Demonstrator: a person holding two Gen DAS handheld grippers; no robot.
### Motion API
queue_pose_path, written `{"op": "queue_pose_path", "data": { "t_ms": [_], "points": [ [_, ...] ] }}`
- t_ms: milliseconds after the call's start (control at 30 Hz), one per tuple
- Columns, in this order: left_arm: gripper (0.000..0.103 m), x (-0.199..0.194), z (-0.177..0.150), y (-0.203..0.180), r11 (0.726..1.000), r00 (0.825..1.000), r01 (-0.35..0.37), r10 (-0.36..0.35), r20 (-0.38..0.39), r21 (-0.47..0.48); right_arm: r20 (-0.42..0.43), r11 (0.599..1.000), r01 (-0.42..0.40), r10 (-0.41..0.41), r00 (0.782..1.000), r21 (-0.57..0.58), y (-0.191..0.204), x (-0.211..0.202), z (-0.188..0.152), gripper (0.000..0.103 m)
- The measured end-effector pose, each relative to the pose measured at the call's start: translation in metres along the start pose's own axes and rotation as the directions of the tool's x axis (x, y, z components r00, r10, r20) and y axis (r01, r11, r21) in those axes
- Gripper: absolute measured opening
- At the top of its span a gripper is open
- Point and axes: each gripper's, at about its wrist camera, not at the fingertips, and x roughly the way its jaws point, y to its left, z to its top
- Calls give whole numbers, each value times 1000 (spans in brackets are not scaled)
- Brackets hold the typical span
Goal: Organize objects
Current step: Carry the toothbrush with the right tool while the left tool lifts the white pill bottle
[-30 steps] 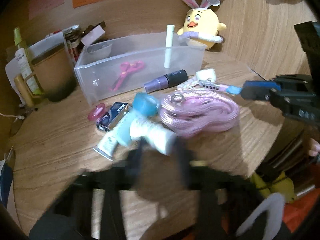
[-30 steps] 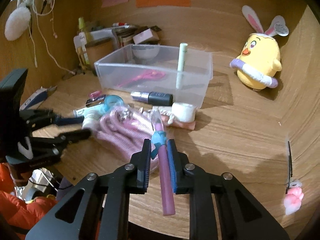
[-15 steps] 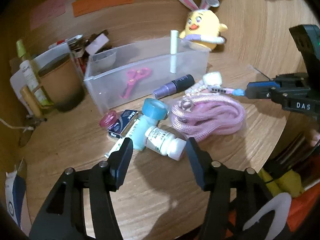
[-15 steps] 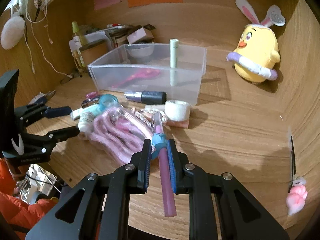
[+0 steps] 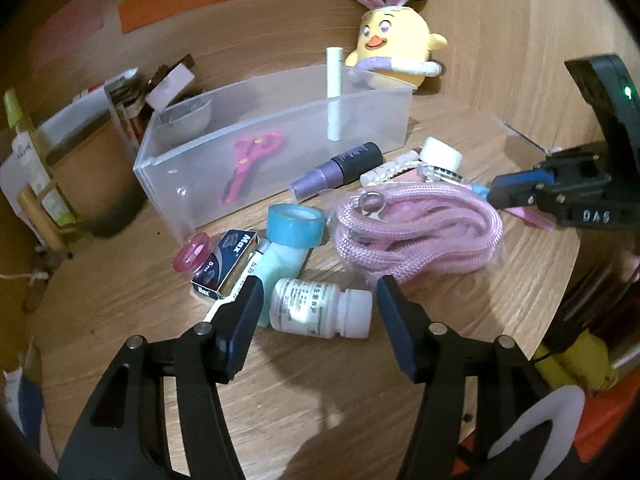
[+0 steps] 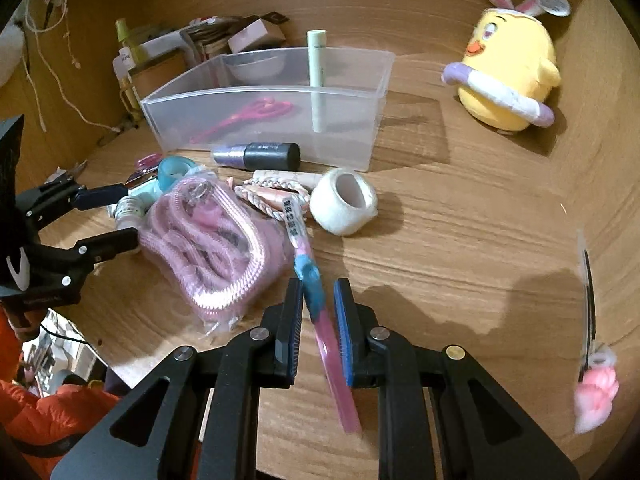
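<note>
A clear plastic bin [image 5: 280, 128] [image 6: 276, 96] holds pink scissors [image 5: 248, 160] and an upright pale green tube [image 6: 317, 80]. In front of it lie a purple bottle [image 5: 340, 166], blue tape roll [image 5: 295, 226], coiled pink rope [image 5: 416, 236] [image 6: 208, 236], white tape roll [image 6: 344, 202] and a white pill bottle [image 5: 318, 314]. My left gripper [image 5: 318, 312] is open, its jaws either side of the pill bottle. My right gripper [image 6: 318, 300] is shut on a pink and blue toothbrush [image 6: 320, 316], held just above the table.
A yellow chick plush [image 6: 508, 76] sits at the back right. A small blue box [image 5: 224, 264] and pink cap [image 5: 191, 258] lie left of the pile. Bottles and boxes [image 5: 36, 168] crowd the back left. A pink hair clip [image 6: 592, 384] lies far right.
My left gripper has moved forward and down until its open jaws flank the white pill bottle. My right gripper has kept hold of the toothbrush and moved forward toward the pile.
</note>
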Motion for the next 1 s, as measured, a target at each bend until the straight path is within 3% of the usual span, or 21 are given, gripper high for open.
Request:
{"op": "queue_pose_path", "data": {
  "t_ms": [100, 367, 600, 733, 1000],
  "points": [
    [51, 2, 1, 3, 999, 1000, 21, -21, 1, -30, -29, 1000, -5, 4, 1000, -29, 4, 11, 6, 17],
    [50, -12, -8, 9, 996, 999, -1, 4, 36, -90, -33, 998, -15, 13, 999, -54, 6, 18, 10, 13],
    [50, -51, 0, 20, 988, 990, -35, 56, 132, -154, 43, 1000, -6, 7, 999, -8, 1, -5, 16, 12],
    [50, -71, 18, 26, 984, 975, -42, 77, 207, -173, 99, 1000, -14, 13, 995, 8, 0, -22, 29, 12],
    [50, -83, 52, 41, 971, 954, -35, 102, 281, -236, 234, 998, -58, 55, 971, 7, 7, -53, 66, 12]
  ]
}}
